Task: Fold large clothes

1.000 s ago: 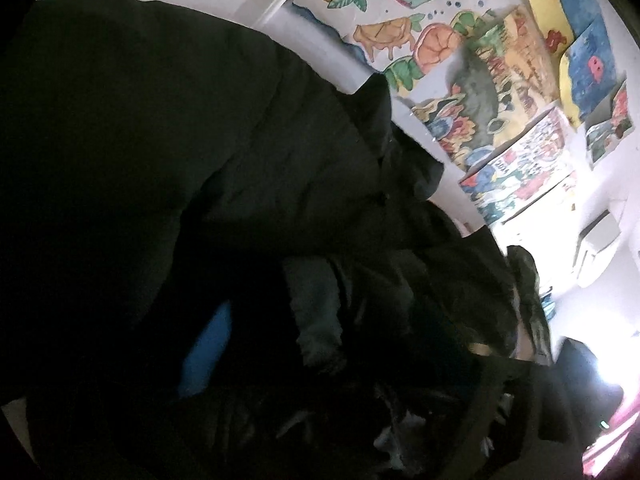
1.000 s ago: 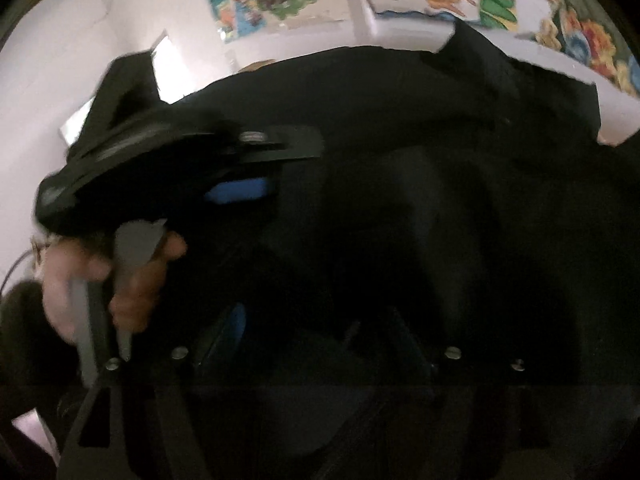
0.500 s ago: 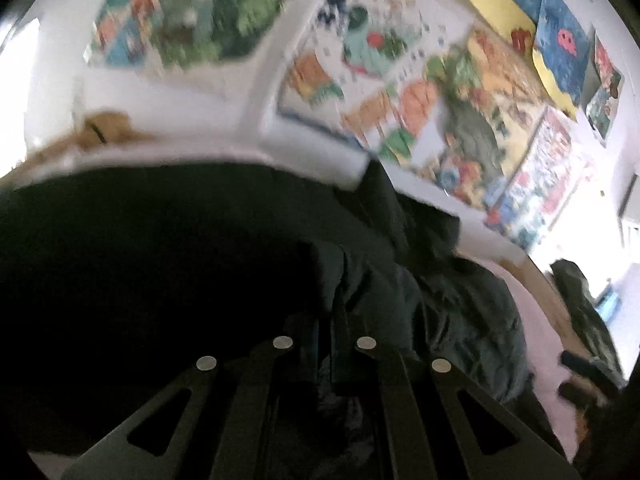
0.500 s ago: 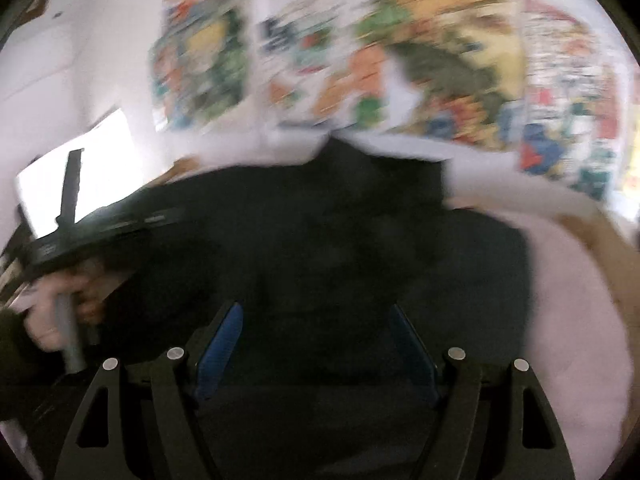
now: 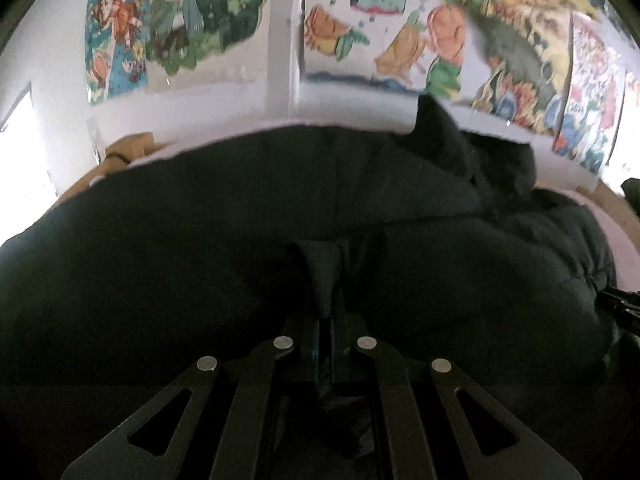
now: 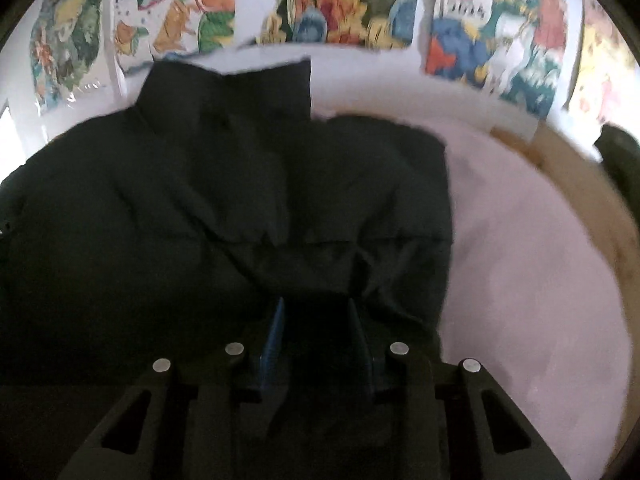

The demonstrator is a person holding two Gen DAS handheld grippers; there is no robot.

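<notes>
Black jacket [image 6: 200,208] hides the right gripper's [image 6: 316,320] fingertips.

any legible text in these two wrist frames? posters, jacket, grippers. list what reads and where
None legible.
Wall posters: cartoon art only; small marks on the rightmost ones are too blurred to read.
Black jacket: no label or logo visible.
Left gripper and right gripper: no markings visible.

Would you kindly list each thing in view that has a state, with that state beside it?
Black padded jacket: spread on the pink blanket, collar standing toward the wall.
Left gripper: shut on a fold of the jacket.
Right gripper: jaws have just been closing, jacket fabric bunched between them.
Pink blanket: flat, bare beside the jacket.
Posters: stuck to the wall.
</notes>
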